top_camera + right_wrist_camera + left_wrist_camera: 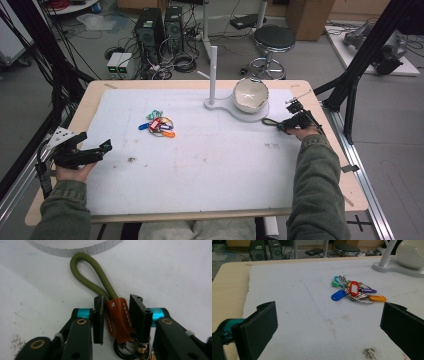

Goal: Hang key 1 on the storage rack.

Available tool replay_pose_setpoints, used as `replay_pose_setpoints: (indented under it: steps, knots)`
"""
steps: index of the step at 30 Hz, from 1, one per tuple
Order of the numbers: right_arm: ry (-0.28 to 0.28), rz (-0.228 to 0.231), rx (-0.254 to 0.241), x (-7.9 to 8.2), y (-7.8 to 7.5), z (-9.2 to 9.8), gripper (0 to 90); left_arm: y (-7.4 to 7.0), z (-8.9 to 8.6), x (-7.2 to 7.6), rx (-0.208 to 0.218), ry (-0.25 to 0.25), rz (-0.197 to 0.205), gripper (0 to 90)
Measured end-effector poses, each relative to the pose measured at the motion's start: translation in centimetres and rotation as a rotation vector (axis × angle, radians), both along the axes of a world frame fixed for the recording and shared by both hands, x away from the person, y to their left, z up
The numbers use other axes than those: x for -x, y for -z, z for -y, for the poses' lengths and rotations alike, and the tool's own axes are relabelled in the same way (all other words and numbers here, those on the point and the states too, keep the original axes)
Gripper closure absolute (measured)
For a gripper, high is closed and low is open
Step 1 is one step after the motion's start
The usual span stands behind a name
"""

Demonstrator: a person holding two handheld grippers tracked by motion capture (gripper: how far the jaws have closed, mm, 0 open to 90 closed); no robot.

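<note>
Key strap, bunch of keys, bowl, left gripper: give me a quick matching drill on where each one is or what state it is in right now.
1. key strap
2. bunch of keys
3. bowl
4. left gripper

a. open, nothing between its jaws
b. on the white stand, by the post
c. loose on the mat, untouched
d. between the right gripper's jaws

Pairs: 1-d, 2-c, 3-b, 4-a
</note>
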State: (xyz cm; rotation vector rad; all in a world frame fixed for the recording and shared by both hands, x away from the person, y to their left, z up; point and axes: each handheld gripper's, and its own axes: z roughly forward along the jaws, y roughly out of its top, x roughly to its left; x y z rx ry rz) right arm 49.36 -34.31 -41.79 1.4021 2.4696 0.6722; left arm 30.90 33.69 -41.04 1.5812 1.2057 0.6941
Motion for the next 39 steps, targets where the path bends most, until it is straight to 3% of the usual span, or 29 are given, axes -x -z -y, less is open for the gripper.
replay_pose_setpoints:
  steps: [7, 9, 21, 39]
  knots:
    - [-0.005, -0.013, 0.015, 0.5, -0.4, -0.4, 75.1, 0.0, 0.0, 0.0, 0.002, 0.001, 0.000, 1.7]
    - [-0.001, -0.045, -0.011, 0.6, -0.5, -0.3, 75.4, 0.0, 0.0, 0.0, 0.003, 0.003, 0.000, 1.8]
    - [-0.003, -0.089, -0.032, 1.5, -1.5, -0.6, 75.9, 0.0, 0.1, 0.1, 0.005, 0.006, -0.001, 1.7]
    - [-0.014, -0.072, -0.111, 4.0, -4.5, -1.9, 75.8, 0.0, 0.1, 0.0, 0.015, 0.008, 0.011, 1.7]
